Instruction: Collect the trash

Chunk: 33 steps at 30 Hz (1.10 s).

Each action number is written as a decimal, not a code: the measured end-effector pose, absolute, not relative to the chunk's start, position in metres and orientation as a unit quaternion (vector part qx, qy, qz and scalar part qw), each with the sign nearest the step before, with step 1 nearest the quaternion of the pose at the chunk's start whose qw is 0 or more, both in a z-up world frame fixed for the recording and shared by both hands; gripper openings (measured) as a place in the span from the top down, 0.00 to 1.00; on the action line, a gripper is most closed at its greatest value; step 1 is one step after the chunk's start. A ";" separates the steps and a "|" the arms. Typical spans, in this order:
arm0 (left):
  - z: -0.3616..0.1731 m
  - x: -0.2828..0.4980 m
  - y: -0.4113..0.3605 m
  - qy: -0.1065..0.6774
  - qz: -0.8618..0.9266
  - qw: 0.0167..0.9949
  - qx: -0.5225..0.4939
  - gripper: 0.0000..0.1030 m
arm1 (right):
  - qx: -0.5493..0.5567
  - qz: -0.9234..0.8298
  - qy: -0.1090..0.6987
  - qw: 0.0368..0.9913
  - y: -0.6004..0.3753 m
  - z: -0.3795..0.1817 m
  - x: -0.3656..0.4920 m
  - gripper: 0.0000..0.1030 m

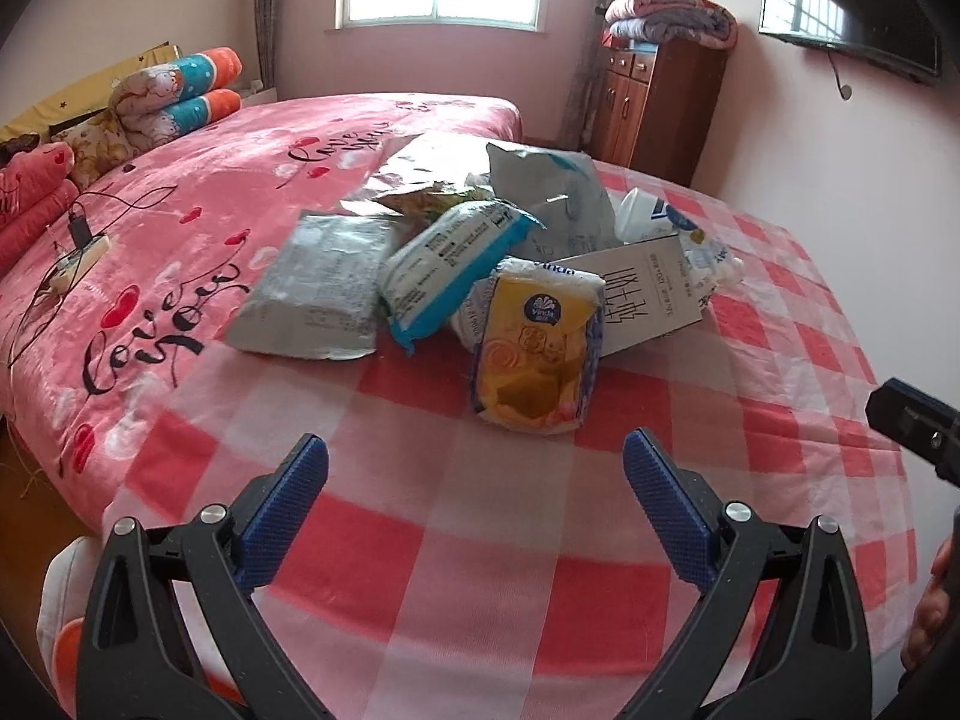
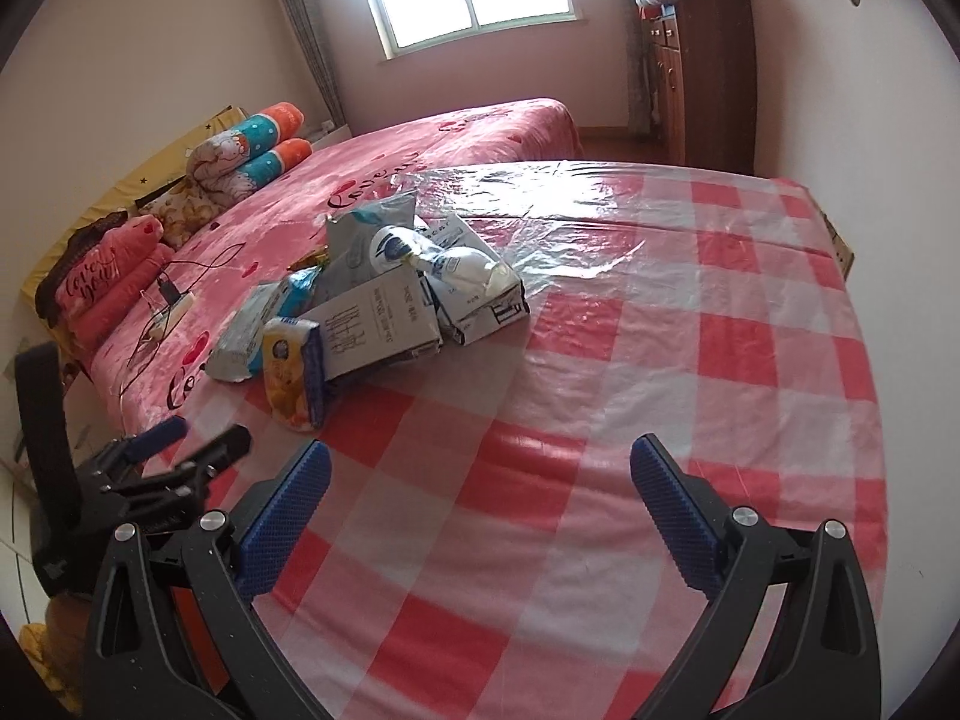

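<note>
The trash sits heaped on the counter [image 1: 540, 540], on its red-and-white checked plastic cover, right beside the bed [image 1: 198, 180]. Nearest the person is a yellow tissue pack [image 1: 537, 348], leaning against the heap, its long axis running away from the left claw [image 1: 476, 468]. That claw hangs just short of it, jaws spread wide and holding nothing; the pack lies straight ahead and a little to the right of its centre line, narrow enough, I'd judge, to fit between the blue pads.

The right claw [image 2: 480, 471] is likewise wide open and empty, but from it the same pack [image 2: 294, 375] lies off to the left and farther away, with bare checked cover in front. So the left one is the closer, and looks better placed for the first pick.

Behind the yellow pack lie a grey pouch [image 1: 315, 294], a blue-edged wipes pack [image 1: 447, 261] and a white carton [image 1: 642, 294].
</note>
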<state>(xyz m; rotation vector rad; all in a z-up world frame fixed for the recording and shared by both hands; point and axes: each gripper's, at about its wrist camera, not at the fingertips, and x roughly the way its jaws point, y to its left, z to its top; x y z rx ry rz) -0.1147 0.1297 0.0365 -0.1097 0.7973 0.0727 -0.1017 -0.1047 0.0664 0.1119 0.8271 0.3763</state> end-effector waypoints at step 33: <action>0.027 -0.048 0.114 0.364 0.041 0.929 -0.058 0.32 | -0.081 0.179 0.368 0.909 -0.046 0.061 -0.004 0.05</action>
